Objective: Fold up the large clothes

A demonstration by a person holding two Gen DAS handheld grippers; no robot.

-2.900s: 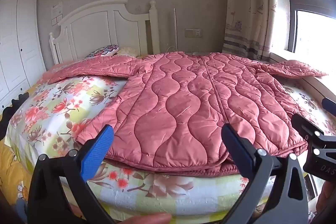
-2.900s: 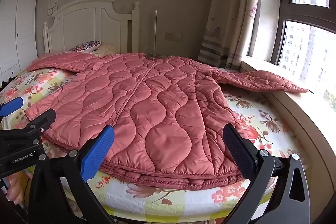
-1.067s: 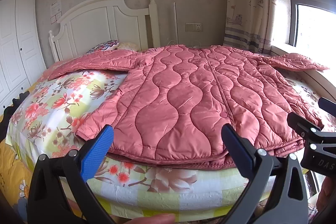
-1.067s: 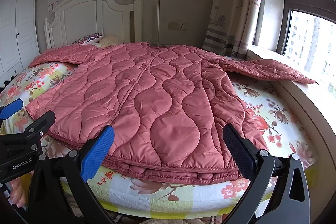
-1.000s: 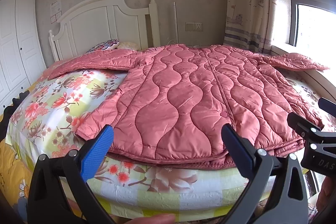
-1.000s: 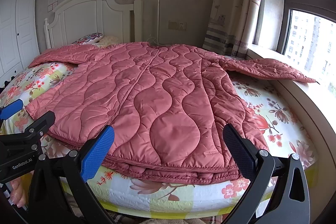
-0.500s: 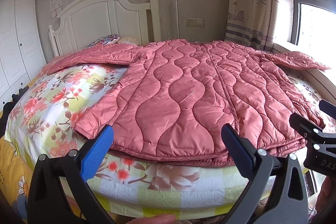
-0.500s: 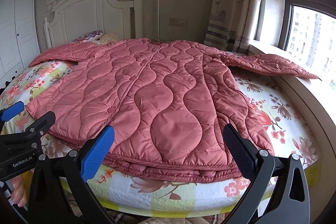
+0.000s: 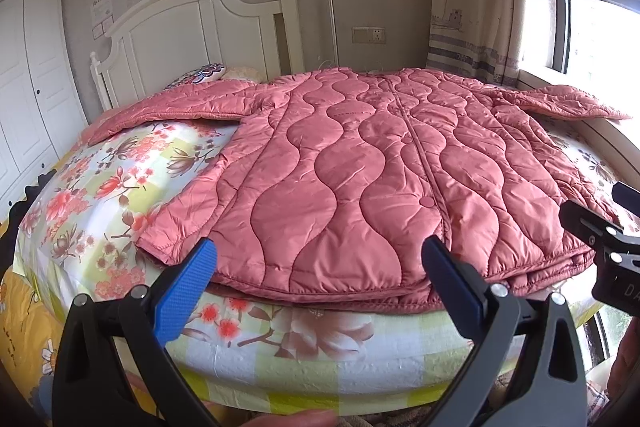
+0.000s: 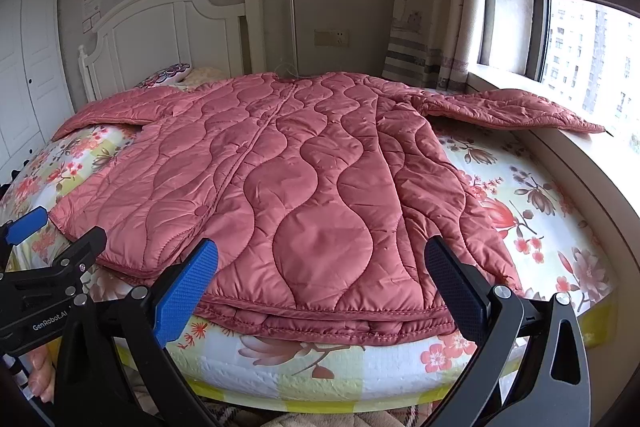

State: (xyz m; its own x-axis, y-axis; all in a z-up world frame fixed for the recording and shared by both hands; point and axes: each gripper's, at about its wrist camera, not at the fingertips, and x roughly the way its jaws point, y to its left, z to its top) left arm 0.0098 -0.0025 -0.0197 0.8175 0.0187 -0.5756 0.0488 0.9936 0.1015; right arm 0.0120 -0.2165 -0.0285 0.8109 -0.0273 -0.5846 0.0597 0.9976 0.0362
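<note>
**Both claws spread wide at the foot of the bed, jacket not yet touched**

The pink quilted jacket (image 9: 360,179) lies flat and face up on the floral bedsheet (image 9: 120,187), filling the bed from the centre out to about 3 o'clock. Its hem runs along the near edge and its collar points to 12 o'clock, toward the white headboard (image 9: 192,27). One sleeve stretches out to 10 o'clock. The other sleeve (image 10: 512,111) reaches to 2 o'clock and rests on the window ledge (image 10: 580,163).

The left gripper (image 9: 320,267) hangs just short of the hem, released, its jaws wide apart and holding nothing. The right gripper (image 10: 324,267) is the same: spread and empty.

I'd say the first fold is only being lined up. To do it well, each claw should bite through all the layers at a hem corner. The padding is thick and looks slippery, so a shallow pinch would likely slide off.

No boxes or baskets are anywhere in sight. A patterned pillow (image 9: 196,75) sits by the headboard.
</note>
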